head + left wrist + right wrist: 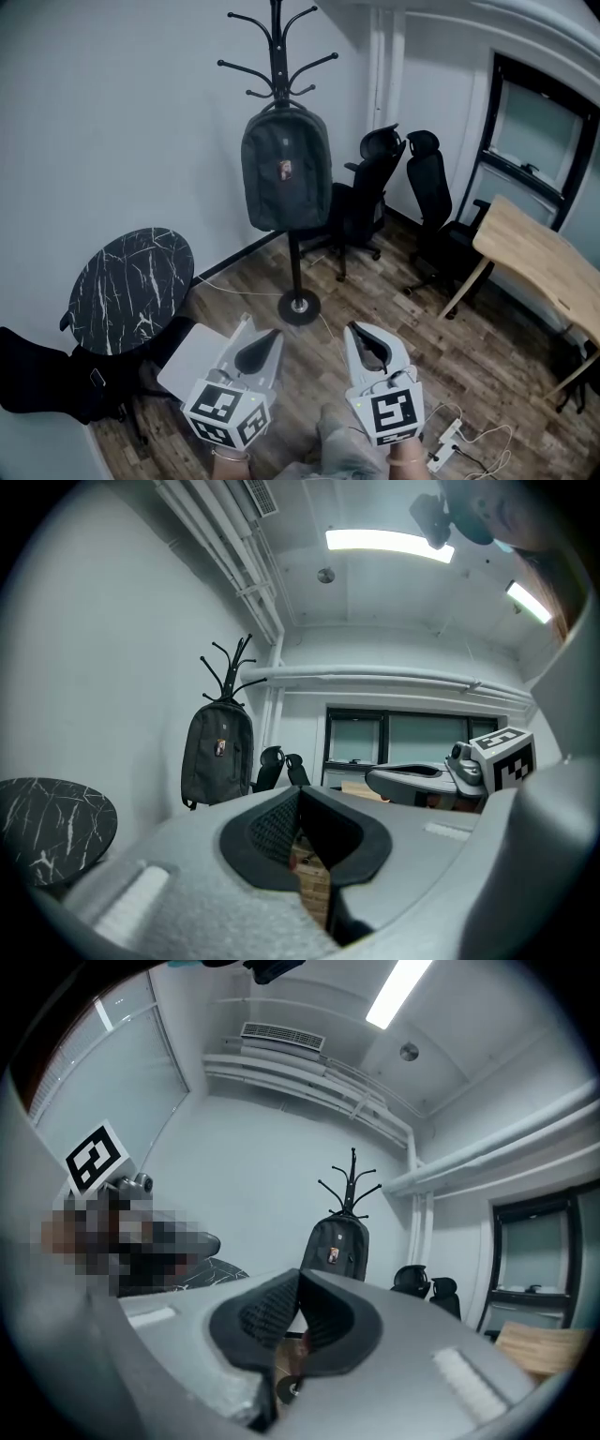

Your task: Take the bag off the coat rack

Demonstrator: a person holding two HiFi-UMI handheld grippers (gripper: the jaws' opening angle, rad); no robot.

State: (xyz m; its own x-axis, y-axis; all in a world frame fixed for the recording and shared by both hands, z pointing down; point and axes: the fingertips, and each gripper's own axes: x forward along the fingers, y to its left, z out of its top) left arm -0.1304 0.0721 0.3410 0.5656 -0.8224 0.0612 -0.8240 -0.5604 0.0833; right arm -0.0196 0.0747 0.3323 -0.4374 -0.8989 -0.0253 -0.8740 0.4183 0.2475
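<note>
The dark grey fabric backpack (286, 169) hangs upright from the upper hooks of the black metal coat rack (277, 47) — well ahead of both tongs, and higher. The left gripper (267, 342) and right gripper (361, 339) are pinched together, empty — the left looks slightly nearer.

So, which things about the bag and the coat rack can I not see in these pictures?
- Head view: the coat rack top is cut off by the upper edge.
- How the bag hangs on it: hidden by the bag's own top.
- Its badge: too small to read, all views.
</note>
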